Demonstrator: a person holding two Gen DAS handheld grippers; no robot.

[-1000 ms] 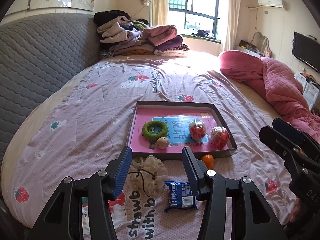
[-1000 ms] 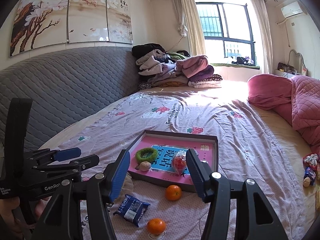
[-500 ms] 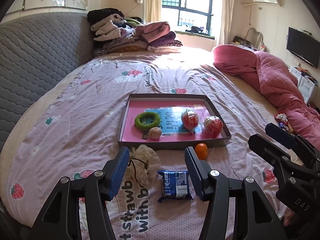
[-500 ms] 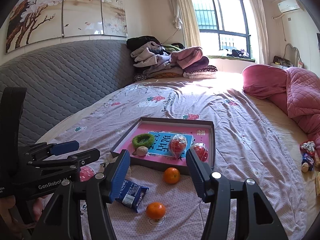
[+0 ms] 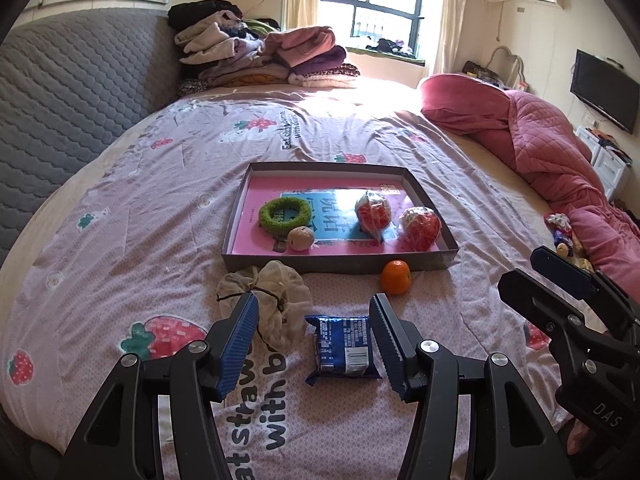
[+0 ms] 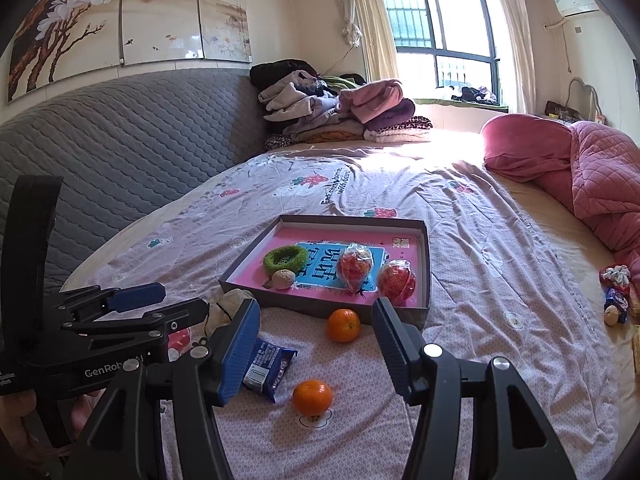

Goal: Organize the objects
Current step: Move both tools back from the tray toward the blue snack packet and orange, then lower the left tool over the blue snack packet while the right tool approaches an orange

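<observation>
While my left gripper (image 5: 314, 338) hangs with jaws wide and empty, just opened further, over the blue snack packet (image 5: 343, 346) lying on the bedsheet (image 5: 160, 200) before the tray (image 5: 340, 268), I judge the pickup approach underway: lower, straddle, close.

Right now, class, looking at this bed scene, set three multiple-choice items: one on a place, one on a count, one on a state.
1. Where does the green ring lie?
A. in the shallow box
B. on the pink quilt
C. between the left gripper's fingers

2. How many oranges lie on the bedsheet outside the box?
A. one
B. two
C. four

3. How is the right gripper?
A. shut on an orange
B. shut on the snack packet
C. open, holding nothing

Key: 1 A, the ring rests on the box's pink floor. 2 B, one orange by the box wall, another orange nearer. 3 C, its fingers stand apart with nothing gripped.
</observation>
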